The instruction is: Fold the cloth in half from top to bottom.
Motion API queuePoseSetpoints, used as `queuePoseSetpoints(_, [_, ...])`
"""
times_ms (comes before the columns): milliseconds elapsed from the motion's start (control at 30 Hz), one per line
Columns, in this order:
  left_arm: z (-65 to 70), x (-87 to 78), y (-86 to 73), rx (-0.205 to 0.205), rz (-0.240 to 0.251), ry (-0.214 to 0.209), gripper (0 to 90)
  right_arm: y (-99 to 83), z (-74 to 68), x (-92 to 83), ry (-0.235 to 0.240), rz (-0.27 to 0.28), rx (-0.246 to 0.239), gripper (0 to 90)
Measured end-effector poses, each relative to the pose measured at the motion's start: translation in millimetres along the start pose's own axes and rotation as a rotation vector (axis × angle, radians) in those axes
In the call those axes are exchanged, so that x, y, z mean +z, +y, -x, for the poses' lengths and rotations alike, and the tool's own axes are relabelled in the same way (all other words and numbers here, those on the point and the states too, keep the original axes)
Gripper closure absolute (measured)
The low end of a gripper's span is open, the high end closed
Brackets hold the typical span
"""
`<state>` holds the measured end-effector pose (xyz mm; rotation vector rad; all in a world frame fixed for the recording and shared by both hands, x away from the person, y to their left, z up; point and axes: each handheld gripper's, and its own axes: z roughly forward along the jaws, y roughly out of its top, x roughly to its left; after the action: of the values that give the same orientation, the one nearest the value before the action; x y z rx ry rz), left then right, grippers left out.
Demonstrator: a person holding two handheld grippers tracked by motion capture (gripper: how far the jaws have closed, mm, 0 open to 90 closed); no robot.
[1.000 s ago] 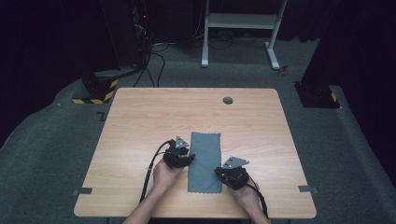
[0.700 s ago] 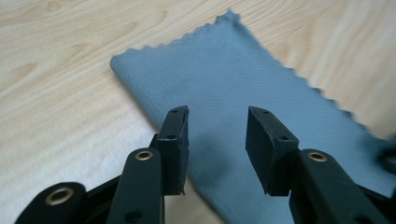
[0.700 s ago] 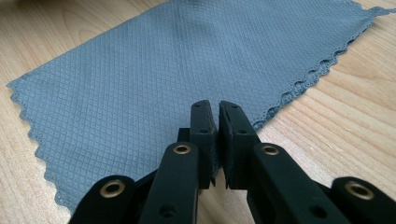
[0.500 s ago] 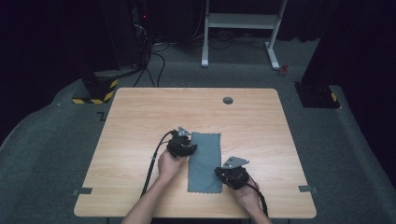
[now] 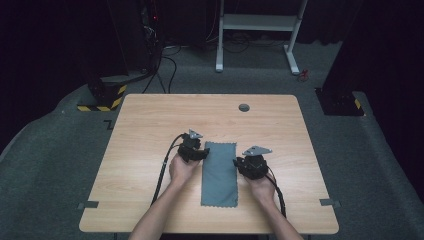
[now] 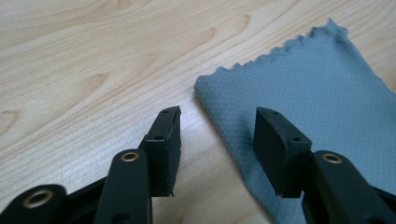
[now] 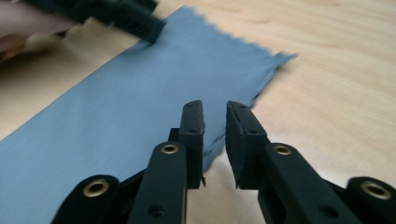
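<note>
Wooden table [image 5: 150, 200]: mostly bare, light grain. One round dark grommet [image 5: 244, 107] near the far edge, well apart from the work. Bits of grey tape at the near left and right edges. Dark carpet all round, white desk frame [image 5: 260, 22] and black stands beyond the far edge.

Grey cloth [image 5: 219, 172]: long folded strip lying flat, right of centre toward the near side, long axis running near-to-far. Zigzag-cut short ends. Its near end stops short of the table's near edge.

Open room: wide bare wood left, right and beyond the cloth; nothing in the path of either hand.

Left gripper [image 5: 194, 150]: at the cloth's far-left corner. Jaws have just been opening, now moderately wide; one jaw over bare wood, the other over the cloth's edge [image 6: 219, 100], not pinching it.

Right gripper [image 5: 252, 165]: just beside the cloth's right long edge. Jaws have just been opening, narrow gap, cloth edge [image 7: 243, 107] ahead of the tips, not clamped.
</note>
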<state>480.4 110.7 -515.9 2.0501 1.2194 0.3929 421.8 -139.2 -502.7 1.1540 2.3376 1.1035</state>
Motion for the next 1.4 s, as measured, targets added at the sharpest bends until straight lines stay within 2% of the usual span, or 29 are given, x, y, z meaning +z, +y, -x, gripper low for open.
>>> queuePoseSetpoints(100, [-4.5,3.4,4.3,-0.023,-0.001,0.009,51.4,10.4,11.3,11.2,-0.04,-0.001,0.04,72.1])
queuePoseSetpoints(233, [-5.2,6.9,8.5,-0.007,-0.005,0.014,55.5,18.7,24.5,26.2,-0.062,-0.02,0.105,70.0])
queuePoseSetpoints(267, [-5.6,7.4,8.8,0.001,-0.002,0.019,57.0,21.3,27.9,31.0,-0.066,-0.028,0.113,69.9])
queuePoseSetpoints(333, [-5.3,8.5,8.8,-0.013,0.006,0.019,59.5,25.0,30.7,37.1,-0.078,-0.034,0.127,70.1])
queuePoseSetpoints(433, [-4.1,8.9,9.1,-0.001,0.005,0.033,63.0,29.9,34.6,47.1,-0.086,-0.065,0.142,70.5])
queuePoseSetpoints(567, [-2.5,9.6,9.3,0.026,0.004,0.037,67.5,31.6,35.8,55.8,-0.084,-0.056,0.155,73.2])
queuePoseSetpoints(700, [-0.1,10.5,9.2,0.032,0.009,0.029,73.5,40.6,33.8,62.7,-0.075,-0.088,0.12,80.5])
queuePoseSetpoints(733, [-0.6,10.7,9.3,0.027,0.009,0.023,75.6,42.3,34.0,64.6,-0.075,-0.092,0.105,85.0])
queuePoseSetpoints(767, [-2.2,10.8,10.0,0.02,0.005,0.008,78.5,43.6,34.2,65.3,-0.069,-0.099,0.112,87.5])
queuePoseSetpoints(900, [-5.8,12.3,12.0,-0.027,-0.004,-0.036,88.0,44.6,35.1,65.1,-0.056,-0.111,0.104,88.9])
queuePoseSetpoints(967, [-8.9,12.4,11.6,-0.046,-0.003,-0.061,88.7,44.5,36.6,64.7,-0.05,-0.104,0.098,89.2])
queuePoseSetpoints(1033, [-13.4,11.5,11.4,-0.067,-0.006,-0.086,89.6,44.7,36.5,62.3,-0.04,-0.1,0.113,89.3])
queuePoseSetpoints(1100, [-16.8,8.6,12.5,-0.08,0.01,-0.107,89.9,46.4,36.8,58.6,-0.029,-0.083,0.103,89.4])
queuePoseSetpoints(1300, [-19.2,-3.2,24.0,-0.071,0.05,-0.122,90.0,58.1,34.7,46.7,-0.027,-0.047,0.077,89.5])
queuePoseSetpoints(1333, [-21.0,-4.2,25.6,-0.096,0.057,-0.136,90.0,59.4,35.4,45.5,-0.029,-0.043,0.078,89.6])
queuePoseSetpoints(1400, [-22.5,-3.8,29.2,-0.097,0.056,-0.143,90.0,61.5,38.2,44.7,-0.03,-0.05,0.084,89.7])
